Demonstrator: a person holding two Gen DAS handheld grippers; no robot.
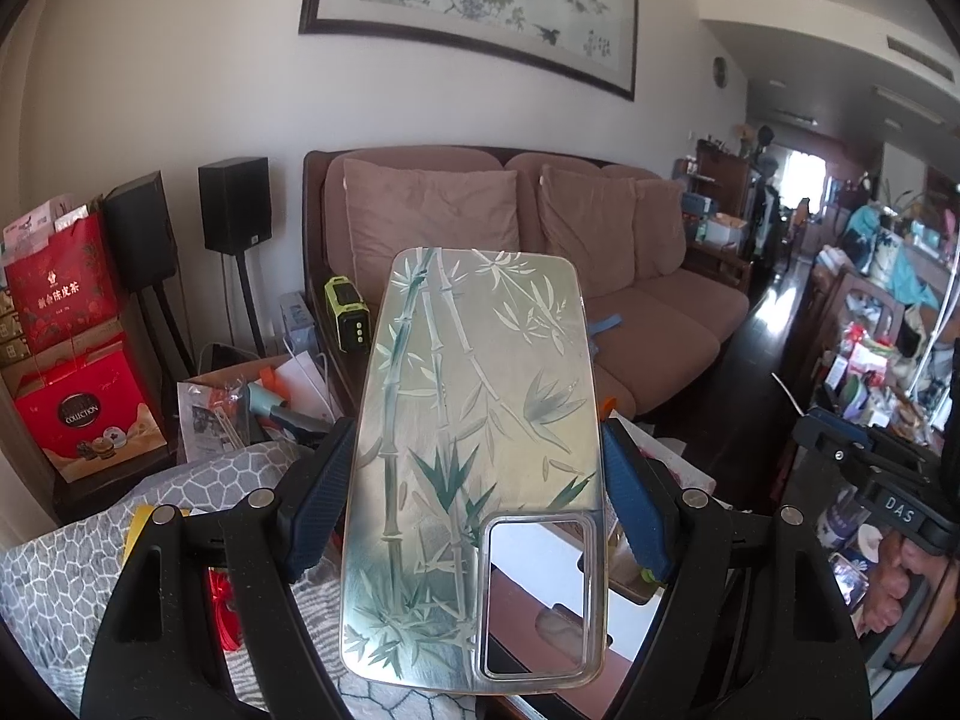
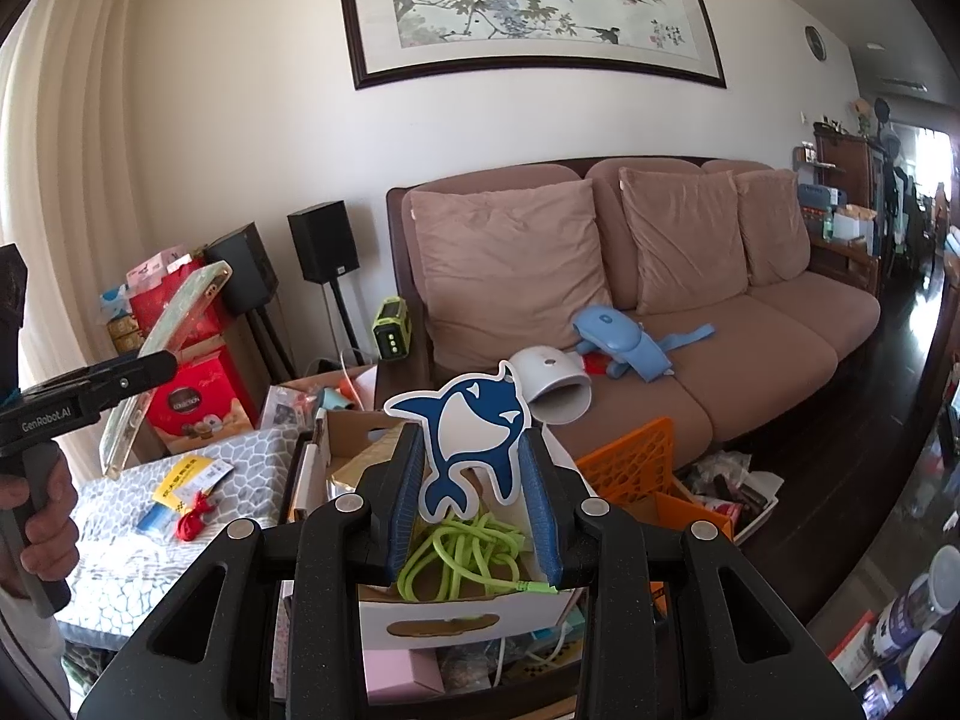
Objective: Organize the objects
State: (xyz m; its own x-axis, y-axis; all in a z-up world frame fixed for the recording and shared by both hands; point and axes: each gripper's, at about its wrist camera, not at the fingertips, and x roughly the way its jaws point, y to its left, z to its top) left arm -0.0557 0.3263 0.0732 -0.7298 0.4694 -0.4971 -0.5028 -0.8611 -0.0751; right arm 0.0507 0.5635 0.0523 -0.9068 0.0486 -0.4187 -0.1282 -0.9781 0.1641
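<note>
Left wrist view: a clear phone case (image 1: 474, 468) printed with bamboo fills the centre of the frame, clamped across its width between the blue pads of the left hand-held gripper (image 1: 477, 492). Its long axis runs from the bottom of the frame up toward the sofa (image 1: 600, 276), camera cut-out at the lower right, rounded far end uppermost. Both long edges touch the pads; the far end stands free in the air, with nothing against it. Below the case lie a grey patterned cover (image 1: 180, 516) at lower left and a cluttered box (image 1: 240, 402) behind it. At the right edge the other gripper shows partly.

In the right wrist view the case (image 2: 162, 360) appears edge-on at mid left, tilted, its upper end leaning toward the right of the frame, held well above the grey cover (image 2: 198, 480).

The right hand-held gripper (image 2: 474, 498) grips a blue and white whale-shaped tag (image 2: 474, 426) by its lower part; the tag stands upright, tail down between the pads, head and fin clear above them. Directly beneath is a cardboard box (image 2: 468, 612) holding a coiled green cable (image 2: 462, 552), an orange crate (image 2: 636, 462) just to its right. Open dark floor (image 2: 870, 468) runs along the right side of the frame.
</note>
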